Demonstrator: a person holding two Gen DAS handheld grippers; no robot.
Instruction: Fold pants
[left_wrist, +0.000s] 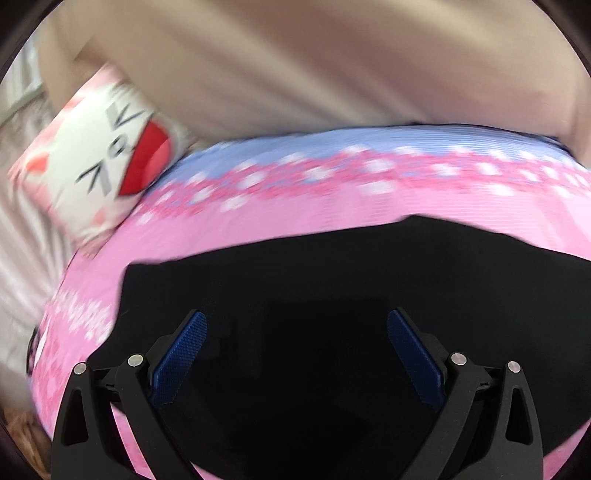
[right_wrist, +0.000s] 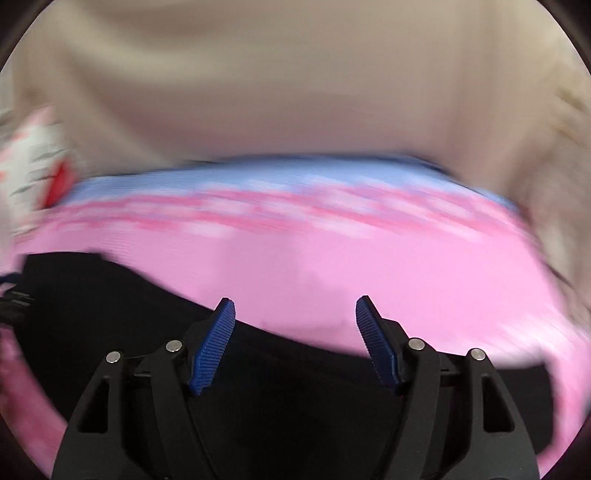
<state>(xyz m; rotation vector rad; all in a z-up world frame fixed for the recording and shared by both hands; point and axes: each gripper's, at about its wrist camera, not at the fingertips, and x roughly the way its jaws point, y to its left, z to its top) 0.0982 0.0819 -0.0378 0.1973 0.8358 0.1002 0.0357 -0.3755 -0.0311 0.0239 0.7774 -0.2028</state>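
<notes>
1. The black pants (left_wrist: 332, 295) are being shown laid flat on a pink flowered bedsheet (left_wrist: 295, 221), dark and featureless, with blurred edges.
2. The left claw (left_wrist: 295, 325) is being held spread above the pants, nothing pinched.
3. The right claw (right_wrist: 295, 314) is being held spread over the pants' edge (right_wrist: 147, 314), empty.
4. A cat-faced pillow (left_wrist: 107, 162) is being seen beside the sheet.

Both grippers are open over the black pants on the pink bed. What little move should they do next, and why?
Probably lower the right gripper onto the near edge of the black pants and close on it. Both it and the left gripper are open with nothing held, and the pants lie flat on the pink cover, so cloth must be pinched before any fold.
</notes>
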